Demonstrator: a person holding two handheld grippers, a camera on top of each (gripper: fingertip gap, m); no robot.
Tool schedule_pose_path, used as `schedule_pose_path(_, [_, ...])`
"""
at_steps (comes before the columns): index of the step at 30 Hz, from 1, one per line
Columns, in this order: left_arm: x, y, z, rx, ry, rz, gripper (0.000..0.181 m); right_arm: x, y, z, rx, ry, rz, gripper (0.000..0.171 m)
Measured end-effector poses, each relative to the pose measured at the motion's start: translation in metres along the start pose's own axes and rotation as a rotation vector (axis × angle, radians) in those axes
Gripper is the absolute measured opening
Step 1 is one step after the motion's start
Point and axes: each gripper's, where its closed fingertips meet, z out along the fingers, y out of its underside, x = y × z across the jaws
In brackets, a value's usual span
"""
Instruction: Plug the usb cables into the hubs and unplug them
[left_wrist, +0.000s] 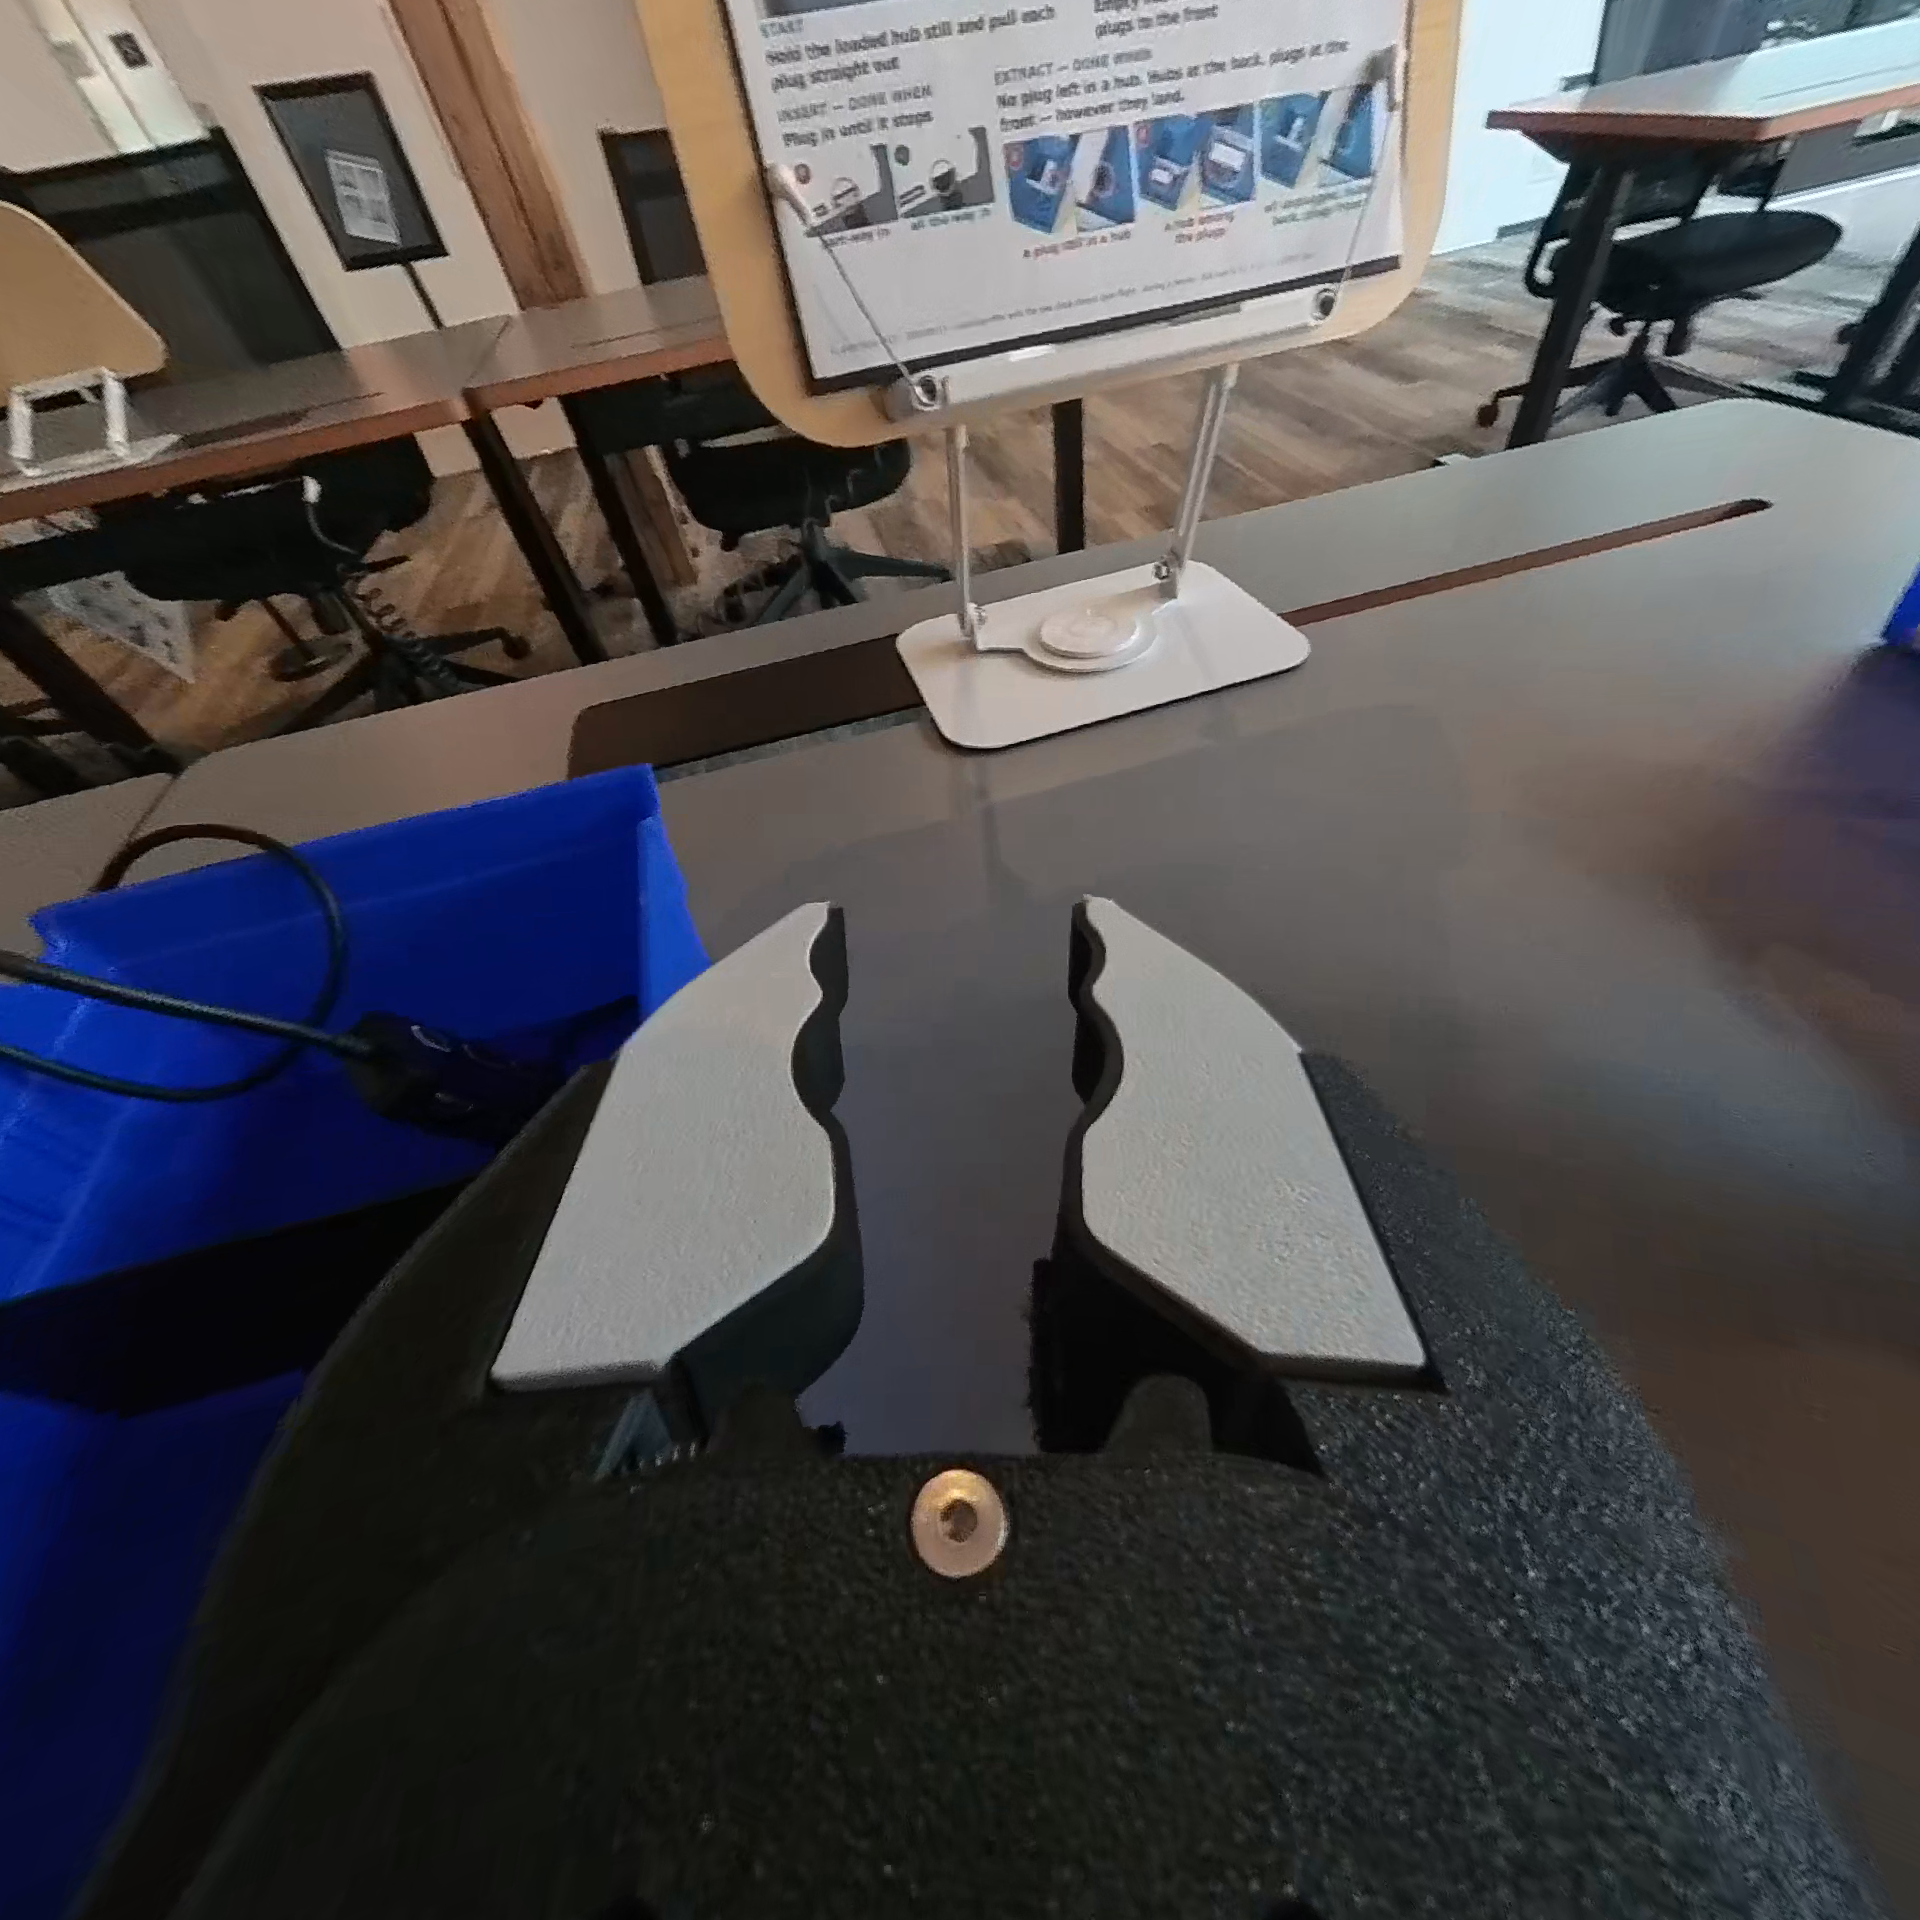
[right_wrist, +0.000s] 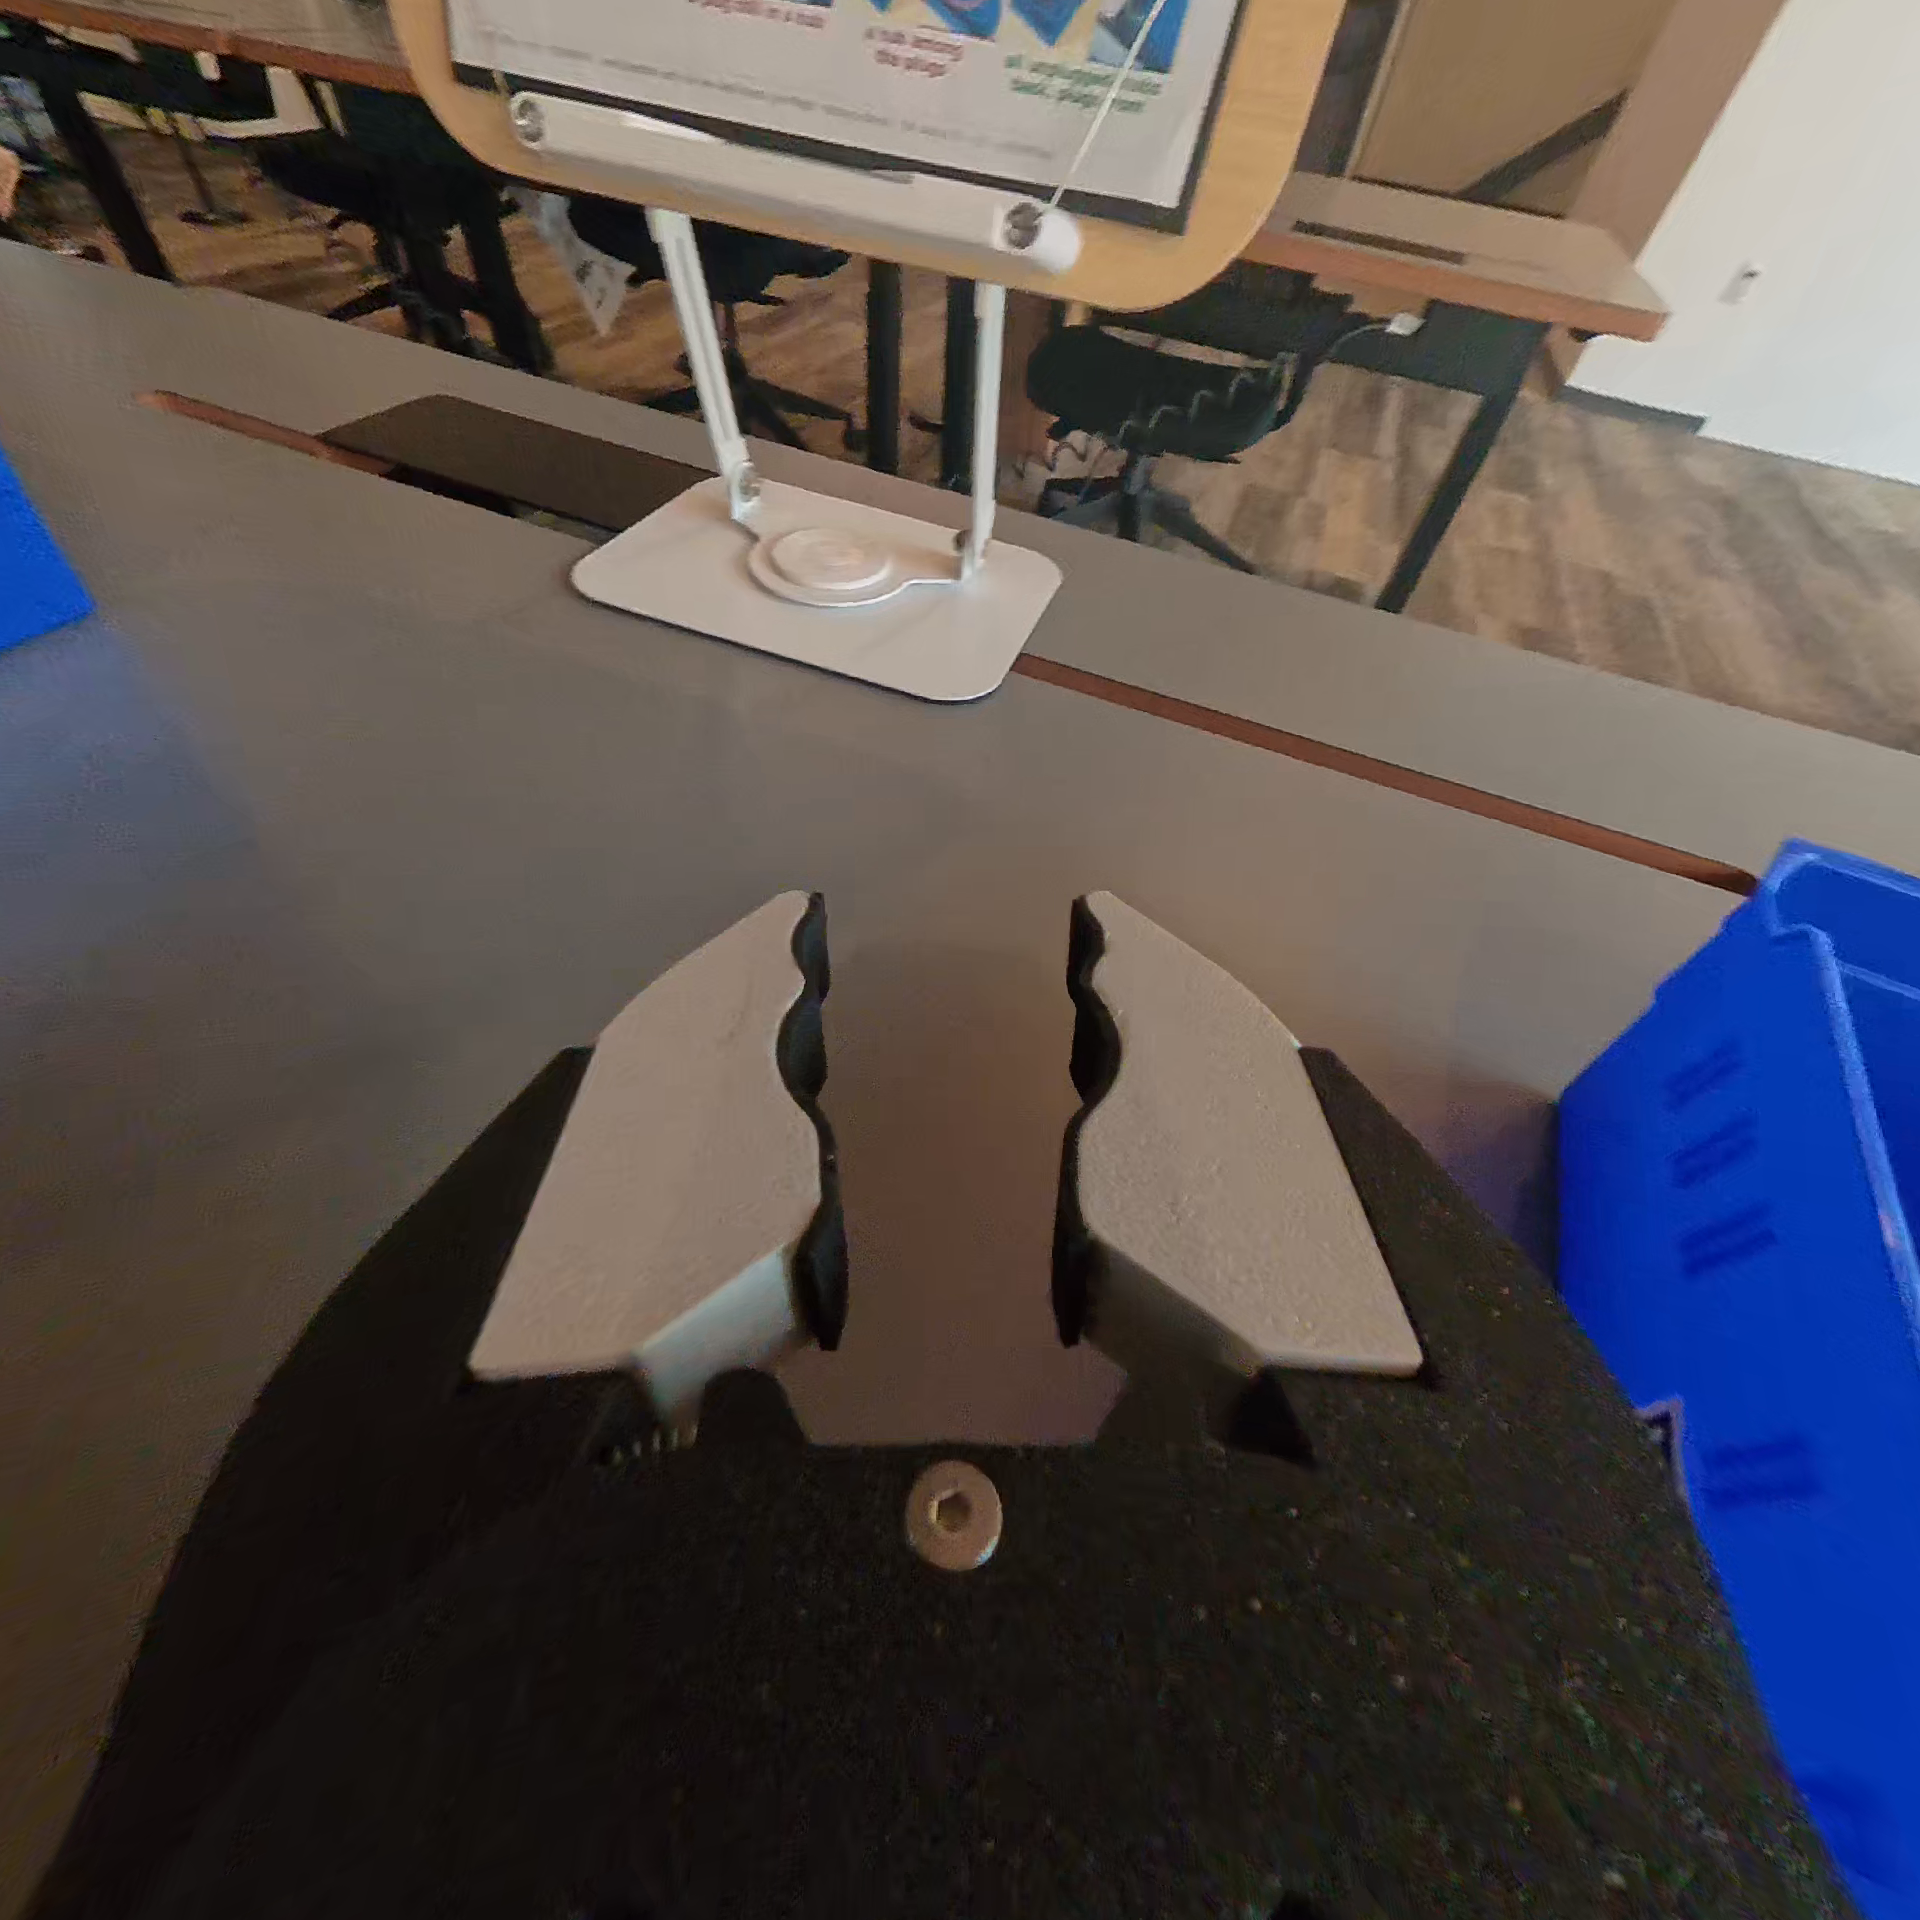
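Two black grainy tongs (left_wrist: 956, 914) (right_wrist: 948, 904), grey wavy-edged fingers (left_wrist: 686, 1153), one silver hex screw (right_wrist: 954, 1513) each.

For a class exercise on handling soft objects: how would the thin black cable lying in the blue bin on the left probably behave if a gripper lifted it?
The black cable lies in loose curves in the blue bin, so it is probably floppy and would sag. Its thin, smooth look suggests it is light and may slip. The chunkier dark end would likely dangle.

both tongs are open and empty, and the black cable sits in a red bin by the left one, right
Not quite: the bin is blue, not red, as the left wrist view shows. The rest holds: the left tongs and the right tongs are open and empty, and the black cable sits in that bin beside the left ones.
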Motion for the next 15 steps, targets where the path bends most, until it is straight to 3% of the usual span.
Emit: schedule_pose_path(15, [-0.040,-0.001,-0.017,0.043,-0.102,-0.059,0.010,0.010,0.000,-0.002,0.027,0.054,0.013,0.029])
